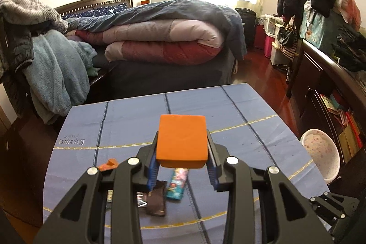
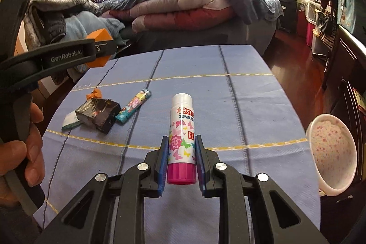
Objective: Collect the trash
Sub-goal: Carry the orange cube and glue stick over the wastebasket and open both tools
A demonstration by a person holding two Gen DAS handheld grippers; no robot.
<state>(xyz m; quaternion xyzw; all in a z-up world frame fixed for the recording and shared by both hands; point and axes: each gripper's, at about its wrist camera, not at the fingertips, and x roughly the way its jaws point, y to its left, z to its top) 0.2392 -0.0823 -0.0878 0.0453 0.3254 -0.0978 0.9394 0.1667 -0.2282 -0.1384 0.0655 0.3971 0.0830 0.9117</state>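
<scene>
your left gripper point(image 1: 183, 148) is clamping an orange block point(image 1: 181, 141) between its pads, jaws partly closed around it, and the block is sitting up above the table. your right gripper point(image 2: 180, 152) is squeezing a glue stick point(image 2: 181, 138) at its lower half, pink base toward the camera and white cap pointing away, jaws as tight as they go on it.

the rest of the trash is lying on the blue tablecloth point(image 2: 228, 106), off to the left of the glue stick: a dark crumpled box point(image 2: 98, 114), a teal patterned wrapper point(image 2: 132, 109) just beside it, a small orange scrap point(image 2: 93, 94) behind the box, and a pale wrapper point(image 2: 71, 121) poking out at its near side. from the left wrist view they're sitting right under the block.

a white speckled bin point(image 2: 331, 152) is standing off the table's right edge, below the cloth level. beyond the far edge there's a bed point(image 1: 160, 38) piled with folded quilts, and a dark cabinet point(image 1: 331, 84) is running along the right. the middle and far right of the cloth are looking open for moving.
</scene>
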